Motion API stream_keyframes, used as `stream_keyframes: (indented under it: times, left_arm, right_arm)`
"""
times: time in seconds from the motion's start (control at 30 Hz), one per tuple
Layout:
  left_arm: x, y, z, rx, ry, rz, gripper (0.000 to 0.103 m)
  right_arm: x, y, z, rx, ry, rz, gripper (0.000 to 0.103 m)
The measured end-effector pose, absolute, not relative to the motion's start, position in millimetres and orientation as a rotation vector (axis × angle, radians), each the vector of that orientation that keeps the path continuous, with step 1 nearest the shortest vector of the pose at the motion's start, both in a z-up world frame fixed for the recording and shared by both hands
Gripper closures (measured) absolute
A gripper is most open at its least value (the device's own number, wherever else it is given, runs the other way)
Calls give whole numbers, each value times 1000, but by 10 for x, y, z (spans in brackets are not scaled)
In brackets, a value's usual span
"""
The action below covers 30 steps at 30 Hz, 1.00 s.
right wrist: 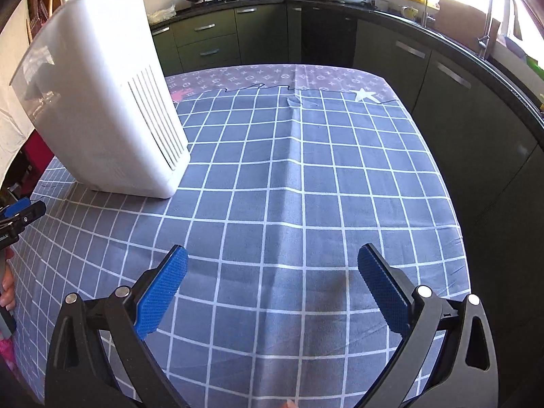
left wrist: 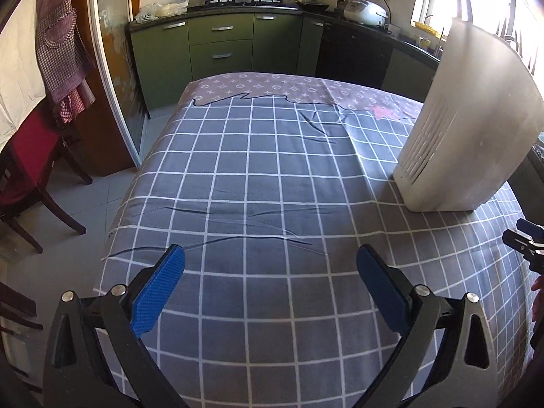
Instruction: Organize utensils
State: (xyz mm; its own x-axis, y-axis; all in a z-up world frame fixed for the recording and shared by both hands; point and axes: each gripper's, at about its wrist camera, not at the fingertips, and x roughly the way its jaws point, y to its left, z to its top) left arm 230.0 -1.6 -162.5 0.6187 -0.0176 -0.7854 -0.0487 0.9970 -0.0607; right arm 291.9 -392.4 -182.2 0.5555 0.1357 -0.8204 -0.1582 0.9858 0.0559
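Both grippers are spread wide with nothing between the blue pads, just checked tablecloth showing through the gap. On the left gripper (left wrist: 270, 265) the jaws stand far apart and hover over the grey-blue tablecloth (left wrist: 258, 176), touching nothing that I can see. Same deal with the right gripper (right wrist: 272, 265): jaws well apart, empty, above the cloth (right wrist: 306, 187).

Out from there, the white plastic utensil holder (left wrist: 476, 119) sits upright on the table at about 2 o'clock from the left gripper, slotted side facing the camera. From the right wrist view it's at roughly 10 o'clock (right wrist: 98, 102), well clear of the jaws. Can't see inside it from either angle, and no utensils show anywhere on the cloth.

Each camera catches a sliver of the other gripper at the frame edge, around 3 o'clock in the left view (left wrist: 525, 238) and 9 o'clock in the right view (right wrist: 18, 217). Green kitchen cabinets (left wrist: 221, 40) run along the back at 12 o'clock.
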Motion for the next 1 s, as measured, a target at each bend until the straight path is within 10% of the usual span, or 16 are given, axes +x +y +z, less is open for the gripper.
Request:
stream_keyframes:
  times: [1.0]
  left_arm:
    - [2454,-111,-1724,11,960,-18,5]
  right_arm:
    - [2970,-3847,-1882,-72,952,163,4]
